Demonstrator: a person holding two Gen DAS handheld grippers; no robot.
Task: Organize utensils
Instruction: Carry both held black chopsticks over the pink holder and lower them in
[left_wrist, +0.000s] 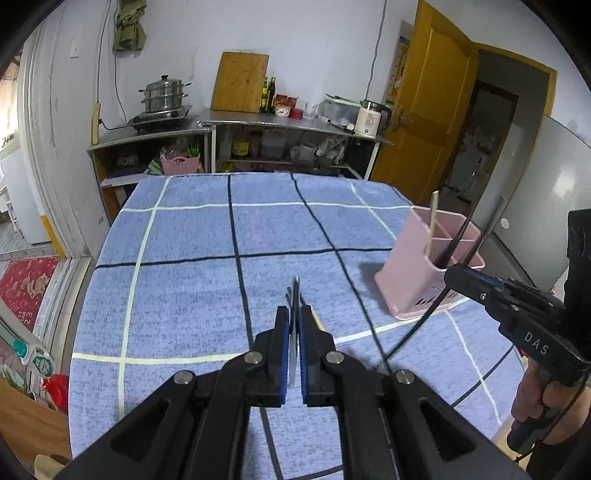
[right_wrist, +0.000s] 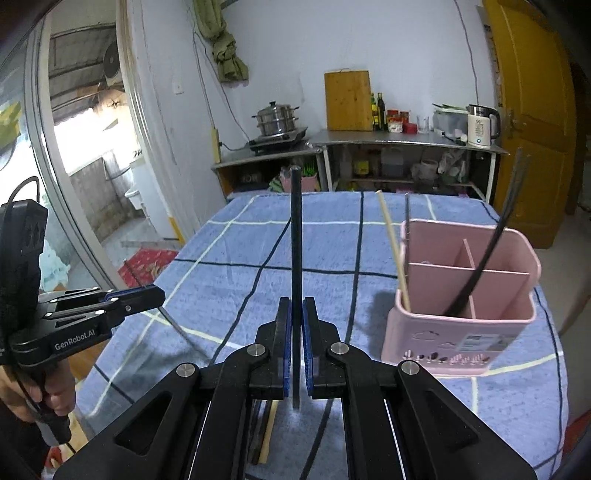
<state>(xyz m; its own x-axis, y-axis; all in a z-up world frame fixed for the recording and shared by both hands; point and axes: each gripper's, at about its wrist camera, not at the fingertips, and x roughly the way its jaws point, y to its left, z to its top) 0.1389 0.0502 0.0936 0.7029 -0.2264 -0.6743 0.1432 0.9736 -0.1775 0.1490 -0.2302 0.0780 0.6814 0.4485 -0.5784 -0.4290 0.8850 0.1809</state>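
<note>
A pink divided utensil holder (left_wrist: 428, 280) (right_wrist: 465, 295) stands on the right of the blue checked tablecloth (left_wrist: 192, 266) (right_wrist: 229, 258). It holds a wooden chopstick (right_wrist: 393, 251) and black chopsticks (right_wrist: 480, 258). My left gripper (left_wrist: 294, 317) is shut on a thin metal utensil (left_wrist: 294, 295) seen edge-on above the cloth. My right gripper (right_wrist: 294, 314) is shut on a black chopstick (right_wrist: 295, 236) that stands upright, left of the holder. The right gripper also shows in the left wrist view (left_wrist: 458, 277) by the holder's near corner.
More chopsticks (right_wrist: 264, 435), black and wooden, lie on the cloth under my right gripper. A kitchen counter (left_wrist: 280, 122) with a pot, cutting board and kettle stands beyond the table. A yellow door (left_wrist: 428, 110) is at the right.
</note>
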